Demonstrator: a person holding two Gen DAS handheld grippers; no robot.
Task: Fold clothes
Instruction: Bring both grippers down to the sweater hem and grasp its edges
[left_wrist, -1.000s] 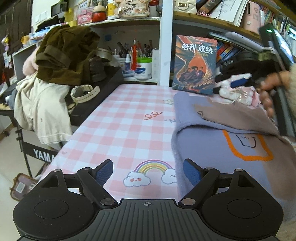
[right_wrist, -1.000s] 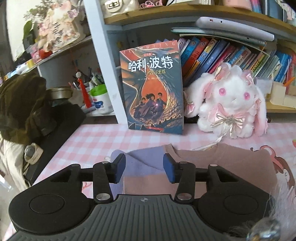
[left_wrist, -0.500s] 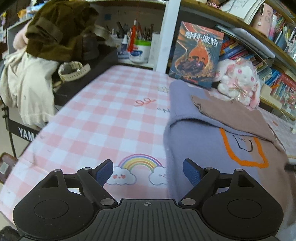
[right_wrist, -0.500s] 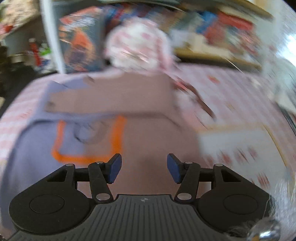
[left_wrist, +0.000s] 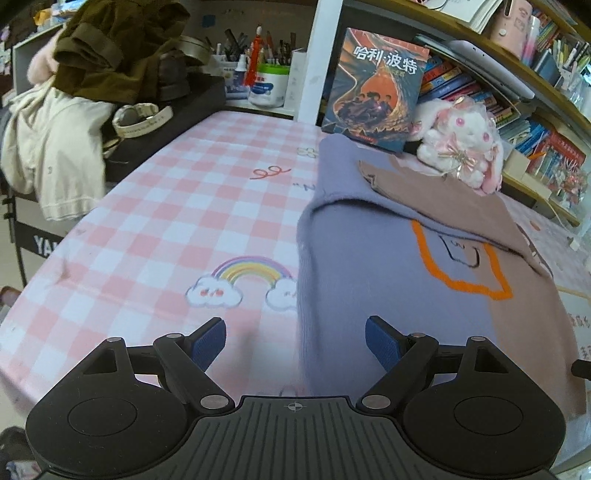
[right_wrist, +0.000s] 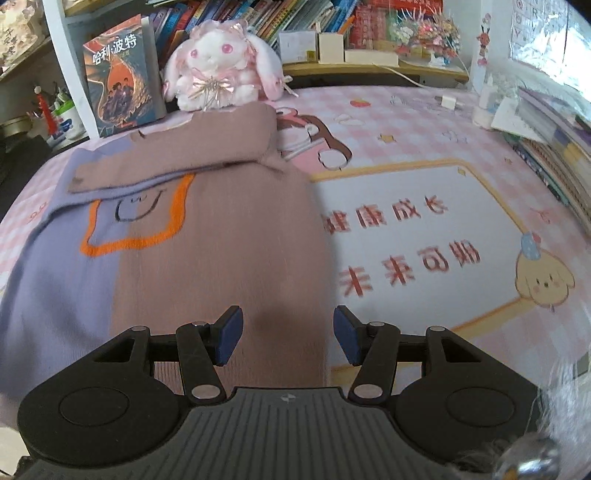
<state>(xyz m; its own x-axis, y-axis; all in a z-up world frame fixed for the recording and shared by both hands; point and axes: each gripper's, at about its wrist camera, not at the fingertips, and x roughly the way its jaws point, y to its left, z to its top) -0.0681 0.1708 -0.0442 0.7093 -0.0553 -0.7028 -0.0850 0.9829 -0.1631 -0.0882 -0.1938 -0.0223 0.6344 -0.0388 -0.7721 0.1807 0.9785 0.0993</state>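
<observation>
A lilac and dusty-pink sweater (left_wrist: 369, 266) (right_wrist: 207, 236) with an orange outline lies flat on the pink checked tablecloth (left_wrist: 177, 206), both sleeves folded across its chest. My left gripper (left_wrist: 295, 338) hovers open over the sweater's near left edge, with nothing between its blue pads. My right gripper (right_wrist: 288, 334) is open too, above the pink hem near the sweater's right edge. Neither one holds cloth.
A propped-up book (left_wrist: 376, 88) and a white plush rabbit (left_wrist: 461, 140) (right_wrist: 218, 62) stand at the back, just beyond the sweater. Brown and cream clothes (left_wrist: 92, 59) are piled at the left over a black keyboard. Bookshelves line the back. Books (right_wrist: 554, 147) are stacked at the right.
The right gripper drew back from the sweater's collar end to its near hem. A hand seen at the right a second ago has left the left wrist view. The left gripper shifted slightly.
</observation>
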